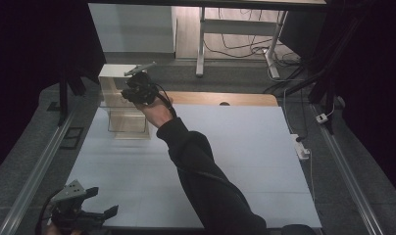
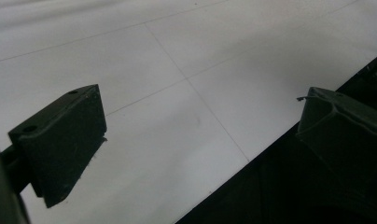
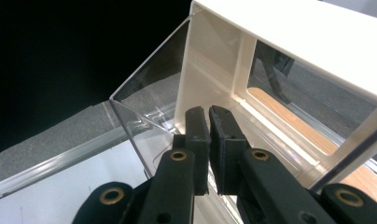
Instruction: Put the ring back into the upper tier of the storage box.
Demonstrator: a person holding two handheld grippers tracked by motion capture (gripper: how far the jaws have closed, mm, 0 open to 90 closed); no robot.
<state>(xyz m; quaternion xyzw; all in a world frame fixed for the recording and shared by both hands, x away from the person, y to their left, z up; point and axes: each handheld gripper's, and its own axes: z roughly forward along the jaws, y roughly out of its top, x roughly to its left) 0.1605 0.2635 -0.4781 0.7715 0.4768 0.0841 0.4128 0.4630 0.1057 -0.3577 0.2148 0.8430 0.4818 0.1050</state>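
A box with a white frame (image 1: pixel 116 73) and clear walls stands at the table's far left. In the right gripper view its white frame (image 3: pixel 280 32) is close ahead, and a clear panel (image 3: pixel 149 70) slopes down from the frame's top corner to the left. My right gripper (image 1: pixel 137 90) hovers at the box's top front, and its jaws (image 3: pixel 208 112) stand shut just before the frame's left post with nothing visible between them. My left gripper (image 1: pixel 104 200) rests near the table's front left corner, open (image 2: pixel 200 121) and empty over the white surface.
The white table top (image 1: pixel 245 147) stretches wide to the right of the person's dark sleeve (image 1: pixel 201 171). A wooden strip (image 1: pixel 225 99) runs along its far edge. A white plug block and cable (image 1: pixel 301 147) lie off the right edge. Metal rails flank both sides.
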